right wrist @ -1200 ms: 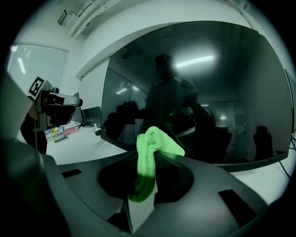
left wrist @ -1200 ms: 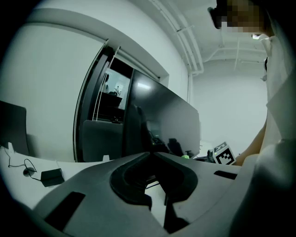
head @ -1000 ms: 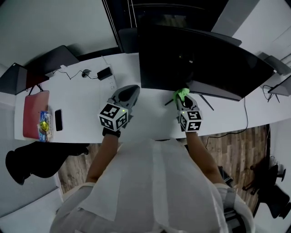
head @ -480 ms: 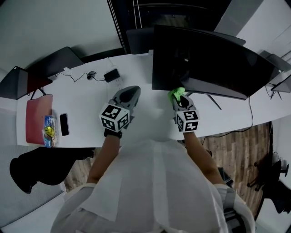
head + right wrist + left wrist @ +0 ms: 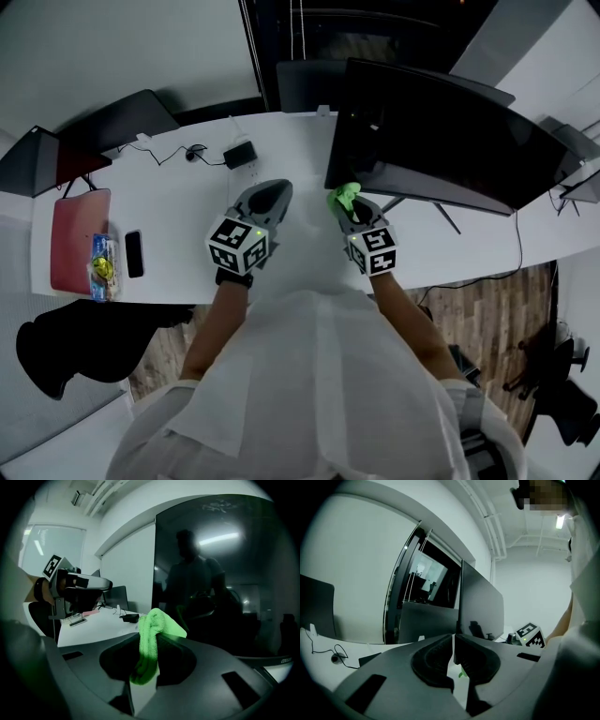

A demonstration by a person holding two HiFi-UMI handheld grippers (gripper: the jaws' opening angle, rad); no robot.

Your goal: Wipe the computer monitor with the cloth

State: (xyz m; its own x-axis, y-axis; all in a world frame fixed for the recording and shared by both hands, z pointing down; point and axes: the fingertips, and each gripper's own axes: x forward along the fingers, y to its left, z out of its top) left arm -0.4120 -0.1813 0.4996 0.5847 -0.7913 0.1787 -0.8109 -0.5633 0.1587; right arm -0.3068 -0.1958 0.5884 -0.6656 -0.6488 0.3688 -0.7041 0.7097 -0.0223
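A wide dark monitor [image 5: 441,141] stands on the white desk [image 5: 178,202]; its black screen [image 5: 225,573] fills the right gripper view. My right gripper [image 5: 345,199] is shut on a bright green cloth [image 5: 343,195], held at the monitor's lower left corner. The cloth [image 5: 152,634] bunches up between the jaws, close to the screen. My left gripper [image 5: 269,194] hovers over the desk left of the monitor, jaws shut with nothing in them [image 5: 453,644]. The monitor's left edge [image 5: 480,606] shows beyond it.
A power adapter with cable [image 5: 239,153] lies at the desk's back. A pink notebook [image 5: 75,234], a phone [image 5: 134,254] and a small packet [image 5: 101,267] sit at the far left. Dark chairs [image 5: 141,117] stand behind the desk. A second screen [image 5: 586,183] is at the right edge.
My right gripper with the green cloth has slid left along the monitor's bottom edge to its lower left corner. The left gripper has stayed about where it was.
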